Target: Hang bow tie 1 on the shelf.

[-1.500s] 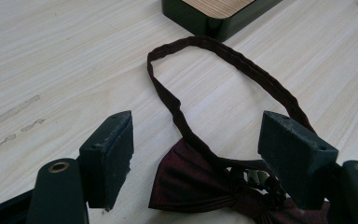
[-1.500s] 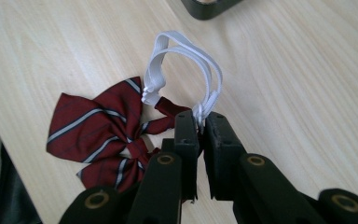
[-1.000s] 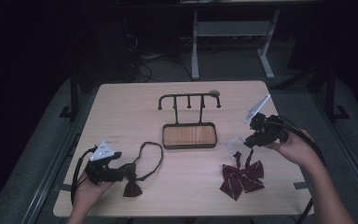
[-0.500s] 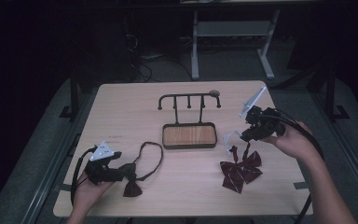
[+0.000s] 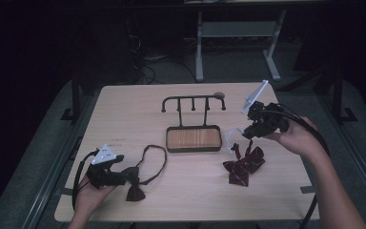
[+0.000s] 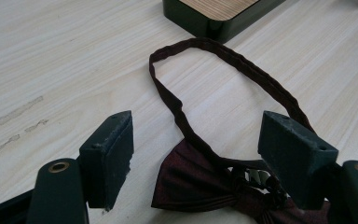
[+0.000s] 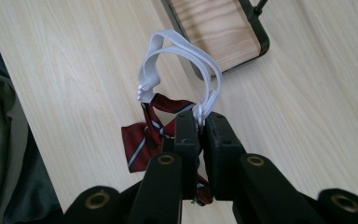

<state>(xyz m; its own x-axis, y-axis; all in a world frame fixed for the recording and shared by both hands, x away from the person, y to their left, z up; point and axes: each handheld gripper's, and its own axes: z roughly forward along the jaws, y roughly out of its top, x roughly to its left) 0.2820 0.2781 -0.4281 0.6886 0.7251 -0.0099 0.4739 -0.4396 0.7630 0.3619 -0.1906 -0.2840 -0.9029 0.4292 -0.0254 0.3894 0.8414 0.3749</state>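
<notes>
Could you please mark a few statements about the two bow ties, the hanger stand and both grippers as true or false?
1. The right gripper has its jaws shut on the white elastic strap of the striped dark red bow tie. True.
2. The left gripper is clamped on the plain maroon bow tie. False: its jaws stand open on either side of the tie.
3. The plain maroon bow tie's dark neck band lies in a loop on the light wooden table. True.
4. The striped bow tie hangs from the black metal hanger stand with a wooden base. False: it lies on the table to the right of the stand's base.
</notes>
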